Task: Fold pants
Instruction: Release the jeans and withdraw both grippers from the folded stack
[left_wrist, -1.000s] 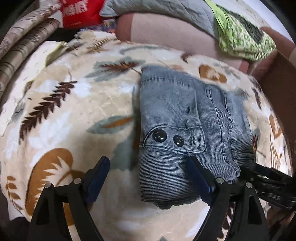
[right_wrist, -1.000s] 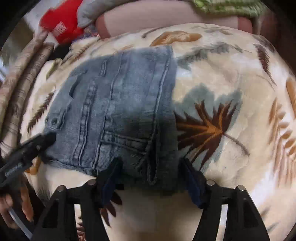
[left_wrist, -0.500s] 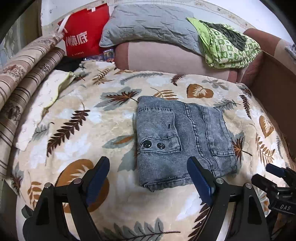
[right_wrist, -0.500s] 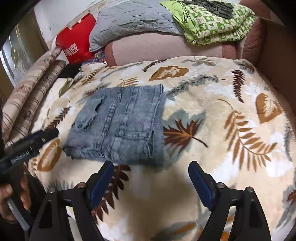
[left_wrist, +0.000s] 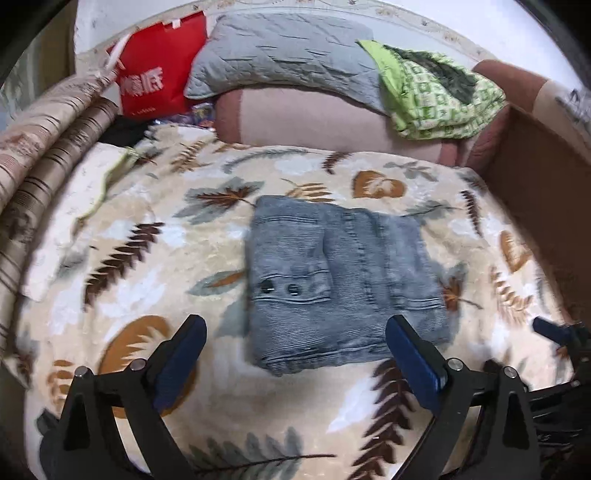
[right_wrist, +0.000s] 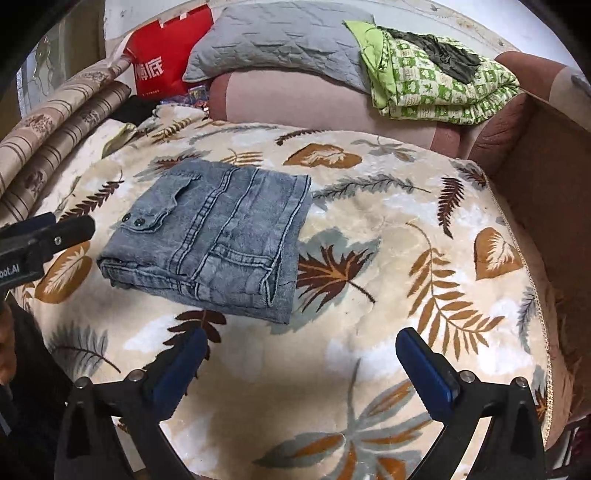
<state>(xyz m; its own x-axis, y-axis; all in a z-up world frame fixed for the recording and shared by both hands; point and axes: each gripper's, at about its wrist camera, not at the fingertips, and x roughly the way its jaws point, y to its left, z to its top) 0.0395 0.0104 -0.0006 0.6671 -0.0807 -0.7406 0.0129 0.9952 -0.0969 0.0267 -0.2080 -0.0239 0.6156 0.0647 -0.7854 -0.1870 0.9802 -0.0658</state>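
Denim pants (right_wrist: 210, 236) lie folded square on the leaf-print blanket (right_wrist: 388, 229), frame centre-left. Left tongs (left_wrist: 295, 354) and right tongs (right_wrist: 301, 363) are opening, empty, clear of the cloth: fold judged complete.

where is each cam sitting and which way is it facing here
Left wrist: sits on the left gripper, facing down and forward over its spread, opening fingers at the folded pants; the right gripper's tip pokes in at the right edge.
Right wrist: sits on the right gripper, fingers likewise opening with nothing between, looking across the leaf blanket; the left gripper shows at left.
Shared: pants, blanket, red bag, grey pillow.
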